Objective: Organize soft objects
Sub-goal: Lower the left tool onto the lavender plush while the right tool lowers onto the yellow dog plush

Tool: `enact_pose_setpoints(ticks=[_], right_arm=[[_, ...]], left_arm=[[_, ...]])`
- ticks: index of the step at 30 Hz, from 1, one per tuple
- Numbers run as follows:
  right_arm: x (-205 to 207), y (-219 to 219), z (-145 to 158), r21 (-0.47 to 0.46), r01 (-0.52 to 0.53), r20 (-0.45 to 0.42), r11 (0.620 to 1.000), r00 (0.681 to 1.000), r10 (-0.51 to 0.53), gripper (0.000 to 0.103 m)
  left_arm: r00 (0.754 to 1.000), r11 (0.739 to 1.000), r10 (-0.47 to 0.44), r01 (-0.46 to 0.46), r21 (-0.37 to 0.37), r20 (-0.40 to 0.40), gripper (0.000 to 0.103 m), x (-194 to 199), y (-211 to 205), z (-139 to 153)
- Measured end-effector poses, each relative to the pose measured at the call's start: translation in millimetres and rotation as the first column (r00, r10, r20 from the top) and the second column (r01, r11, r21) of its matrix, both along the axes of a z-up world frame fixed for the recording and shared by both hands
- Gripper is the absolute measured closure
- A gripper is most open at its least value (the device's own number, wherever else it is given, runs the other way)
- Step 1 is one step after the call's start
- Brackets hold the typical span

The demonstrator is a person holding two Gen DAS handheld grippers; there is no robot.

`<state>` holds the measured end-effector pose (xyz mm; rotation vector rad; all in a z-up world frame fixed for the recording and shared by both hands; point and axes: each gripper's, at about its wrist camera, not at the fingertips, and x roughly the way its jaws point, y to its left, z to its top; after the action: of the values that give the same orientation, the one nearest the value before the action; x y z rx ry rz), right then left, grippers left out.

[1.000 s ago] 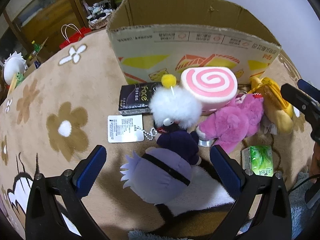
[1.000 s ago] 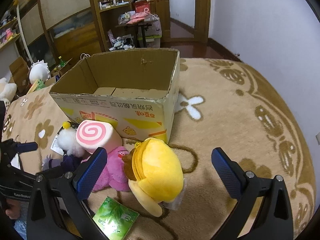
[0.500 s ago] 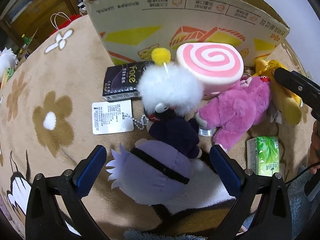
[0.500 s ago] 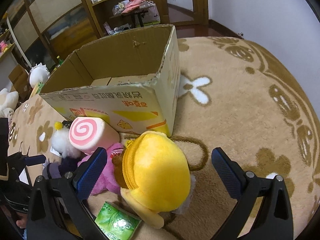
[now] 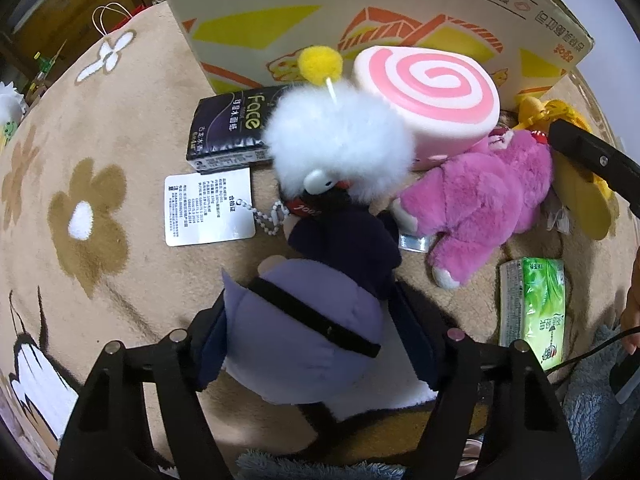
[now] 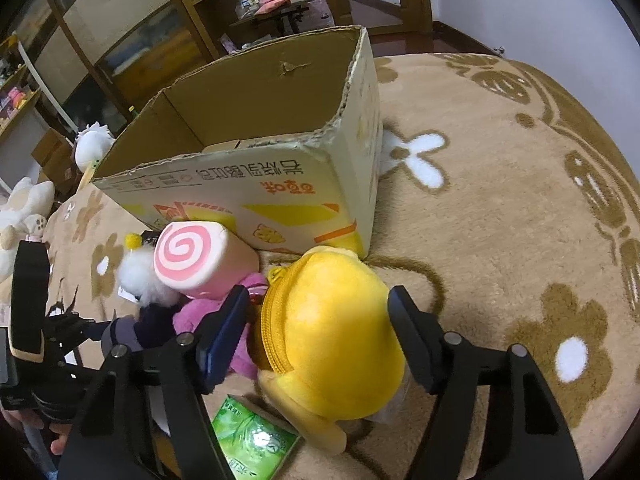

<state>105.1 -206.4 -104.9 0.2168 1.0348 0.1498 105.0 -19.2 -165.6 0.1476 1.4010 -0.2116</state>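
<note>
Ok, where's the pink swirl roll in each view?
Left wrist: swirl roll sits upper middle, against the box, behind the white fluffy toy.
Right wrist: swirl roll is left of centre, below the box front.
Shared landmark: the pink plush lies just in front of it.

Illumination: even, warm indoor light from overhead. Shadows: soft and short beneath the lavender plush doll [image 5: 304, 332] and the yellow plush pouch [image 6: 336, 332]. Glare: a bright hotspot on the glossy green tissue packet [image 6: 256, 440]. Distortion: strong fisheye curvature with black vignetted corners. Focus: centre sharp, edges softer.
</note>
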Motion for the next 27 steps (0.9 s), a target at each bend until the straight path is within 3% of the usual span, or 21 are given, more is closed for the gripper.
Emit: enact_pose_setpoints(ticks=[7,18,24,27], right_arm=[[-3,-1,1,0.006,-0.007,0.001,1.0,1.0,0.007,0.04],[-9,0,4,-0.019,-0.008,0.009,1.0,1.0,0.008,0.044],[-11,-1,4,-0.027,-0.006,0.007,1.0,1.0,0.006,0.044],[-10,1,3,-0.04,-0.013,0.005,0.999,1.0,0.013,0.044]], left_arm=[[1.0,1.0,0.004,-0.004,0.003,0.018,0.034,-6,0,7],[0.998,1.0,0.008,-0.009,0.01,0.056,0.039,-25,-4,18],[1.0,1.0,0.027,-0.027,0.008,0.009,0.035,-20,4,18],[0.999,0.999,0.01,-0.009,0.049,-0.034,0.034,-19,-3,7]])
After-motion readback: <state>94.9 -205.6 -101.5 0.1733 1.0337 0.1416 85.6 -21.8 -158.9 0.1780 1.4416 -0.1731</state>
